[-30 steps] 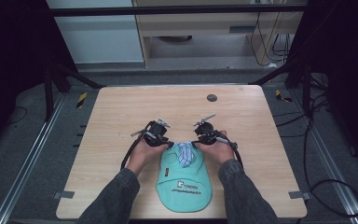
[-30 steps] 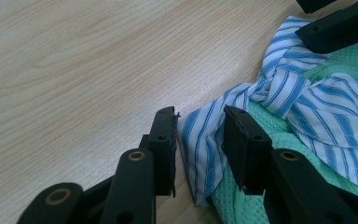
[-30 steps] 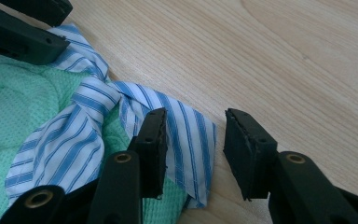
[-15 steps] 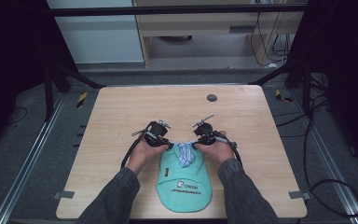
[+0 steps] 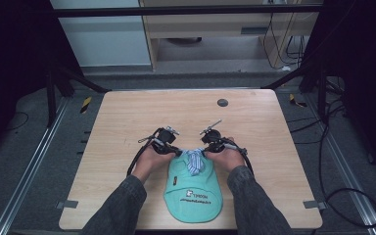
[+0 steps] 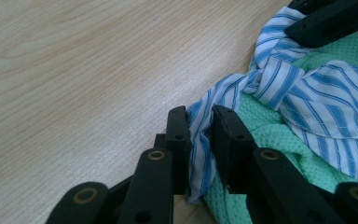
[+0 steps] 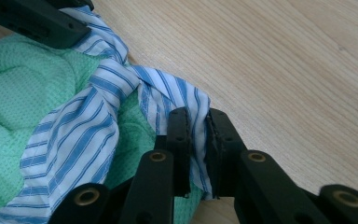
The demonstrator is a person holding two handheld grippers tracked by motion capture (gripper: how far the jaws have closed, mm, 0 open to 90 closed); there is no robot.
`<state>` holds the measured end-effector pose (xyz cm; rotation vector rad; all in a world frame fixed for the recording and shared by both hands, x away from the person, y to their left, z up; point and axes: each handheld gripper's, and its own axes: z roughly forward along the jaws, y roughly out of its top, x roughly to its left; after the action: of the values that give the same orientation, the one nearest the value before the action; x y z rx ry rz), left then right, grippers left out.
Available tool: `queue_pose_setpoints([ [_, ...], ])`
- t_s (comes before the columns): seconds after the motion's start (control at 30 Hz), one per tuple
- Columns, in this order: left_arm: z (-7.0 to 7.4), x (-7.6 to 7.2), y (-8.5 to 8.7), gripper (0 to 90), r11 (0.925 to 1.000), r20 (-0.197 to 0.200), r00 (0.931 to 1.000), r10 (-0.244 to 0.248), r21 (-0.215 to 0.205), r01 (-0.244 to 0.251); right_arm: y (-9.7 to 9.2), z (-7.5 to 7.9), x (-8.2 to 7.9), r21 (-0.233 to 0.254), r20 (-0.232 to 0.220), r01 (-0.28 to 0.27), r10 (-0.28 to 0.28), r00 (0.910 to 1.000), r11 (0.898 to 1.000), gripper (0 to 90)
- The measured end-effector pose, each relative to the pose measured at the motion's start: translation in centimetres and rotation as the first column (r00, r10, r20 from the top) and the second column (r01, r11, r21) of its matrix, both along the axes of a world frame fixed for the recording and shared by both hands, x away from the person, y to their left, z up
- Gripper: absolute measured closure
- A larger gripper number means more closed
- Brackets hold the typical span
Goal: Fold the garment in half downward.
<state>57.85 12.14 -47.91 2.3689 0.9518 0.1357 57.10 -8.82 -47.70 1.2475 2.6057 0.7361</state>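
**Two grippers pinch one striped cloth**

Both grippers have just been closing. On the left, the left gripper [image 6: 200, 116] clamps one end of the blue-and-white striped cloth [image 5: 194, 160]. That cloth lies across the far edge of the green cap [image 5: 194, 191], near the table's [image 5: 127, 112] front edge. On the right, the right gripper [image 7: 198, 119] grips the other end.

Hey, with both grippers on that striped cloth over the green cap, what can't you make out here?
- Print on the cap, high view: too small to read.
- Dark disc on the table, high view: too small to identify.
- Striped cloth ends: hidden between the jaws in both gripper views.
- Cap's far side, left gripper view: covered by cloth, cut off by the edge.
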Motion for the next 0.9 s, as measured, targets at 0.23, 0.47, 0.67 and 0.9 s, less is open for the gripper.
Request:
queue_pose_setpoints([
  [0.23, -0.01, -0.04, 0.04, 81.4, 0.9999, -0.002, 0.9999, -0.011, -0.008, 0.011, 0.27, 0.07, -0.13, -0.017, 0.004, -0.007, 0.007, 1.0000, 1.000, 82.1],
  [0.47, -0.01, -0.04, 0.03, 82.4, 0.9999, 0.000, 0.9999, -0.013, -0.006, 0.013, 0.15, 0.01, -0.11, -0.013, 0.011, -0.009, 0.009, 0.9999, 1.000, 82.3],
  [0.67, 0.01, -0.06, -0.01, 83.0, 0.9999, 0.002, 0.9999, -0.014, -0.003, 0.014, 0.13, -0.02, -0.21, -0.004, 0.013, -0.004, 0.004, 0.9999, 1.000, 82.4],
  [0.9, 0.05, -0.12, -0.05, 84.6, 0.9999, 0.010, 0.9998, -0.016, 0.004, 0.016, 0.23, -0.07, -0.32, -0.012, 0.037, -0.011, 0.012, 0.9993, 1.000, 83.4],
])
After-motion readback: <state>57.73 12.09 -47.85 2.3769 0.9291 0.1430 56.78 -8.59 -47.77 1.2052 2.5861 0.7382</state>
